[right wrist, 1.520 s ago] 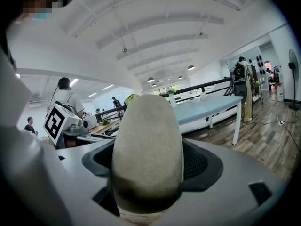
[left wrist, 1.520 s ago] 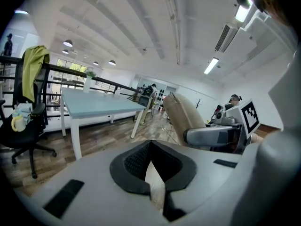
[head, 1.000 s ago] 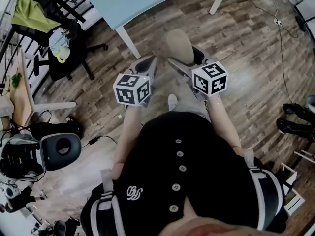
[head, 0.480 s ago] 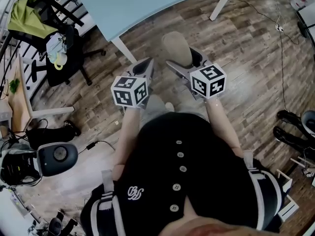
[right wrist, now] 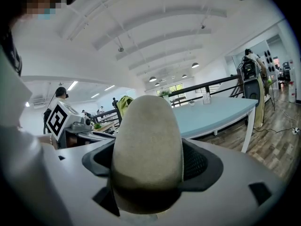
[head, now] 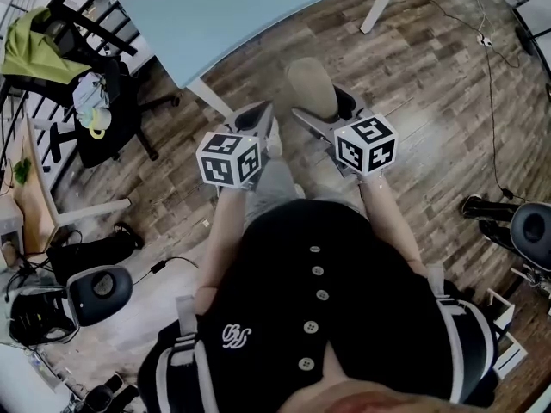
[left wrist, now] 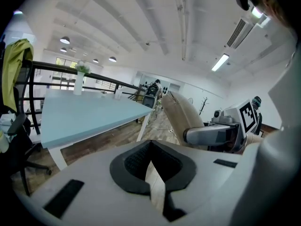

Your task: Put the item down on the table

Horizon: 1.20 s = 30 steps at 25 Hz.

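The right claw (head: pixel 330 110) is clamped on the item (right wrist: pixel 146 145), a beige, matte, egg-shaped lump. The jaws press its lower end from either side, and most of its length stands out beyond them. The left claw (left wrist: pixel 151 161) is closed with its pads meeting and nothing between them; it hangs just beside the right one.

The item looks light, since one claw carries it by the end without sagging. Its skin looks rough rather than slick, so a slip seems unlikely. I cannot tell whether it is foam or something harder, so it is best set down gently. The rounded form is the real worry: it may roll once released, so lay it on its long side, well in from the bench edge. The present hold near the base suits that.

The item is in the air over the wooden floor (head: pixel 430 84), short of the pale blue bench (head: pixel 241 7) and near its corner. The bench top looks bare on this side. One white bench leg (head: pixel 211 97) stands just below that corner. A black office chair (head: pixel 112 101) with a yellow-green garment (head: pixel 39 33) stands to the left of the bench, away from the approach. A thin cable (head: pixel 492 84) lies on the floor, right of the bench.
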### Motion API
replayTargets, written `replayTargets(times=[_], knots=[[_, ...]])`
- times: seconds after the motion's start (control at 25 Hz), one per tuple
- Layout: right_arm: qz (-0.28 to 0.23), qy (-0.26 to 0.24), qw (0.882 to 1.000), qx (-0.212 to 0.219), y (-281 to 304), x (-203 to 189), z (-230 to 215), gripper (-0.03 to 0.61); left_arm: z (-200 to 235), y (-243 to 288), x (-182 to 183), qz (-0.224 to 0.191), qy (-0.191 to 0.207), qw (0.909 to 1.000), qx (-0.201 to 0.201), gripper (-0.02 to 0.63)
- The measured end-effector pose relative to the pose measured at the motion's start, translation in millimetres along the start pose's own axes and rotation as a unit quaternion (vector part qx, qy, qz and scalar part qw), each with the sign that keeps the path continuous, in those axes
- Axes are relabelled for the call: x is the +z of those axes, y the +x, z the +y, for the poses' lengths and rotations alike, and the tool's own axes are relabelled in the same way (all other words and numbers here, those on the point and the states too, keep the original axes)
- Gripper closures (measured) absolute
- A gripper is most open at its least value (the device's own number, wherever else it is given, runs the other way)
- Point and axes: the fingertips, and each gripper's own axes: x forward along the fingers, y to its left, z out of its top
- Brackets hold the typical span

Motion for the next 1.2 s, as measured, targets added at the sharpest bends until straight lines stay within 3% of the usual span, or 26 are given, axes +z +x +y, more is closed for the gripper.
replayTargets(times=[1.2], knots=[[-0.026, 0.003, 0.997, -0.071, 204, 122, -131, 0.169, 188, 150, 169, -0.014, 0.025, 0.9980, -0.056, 0.606]])
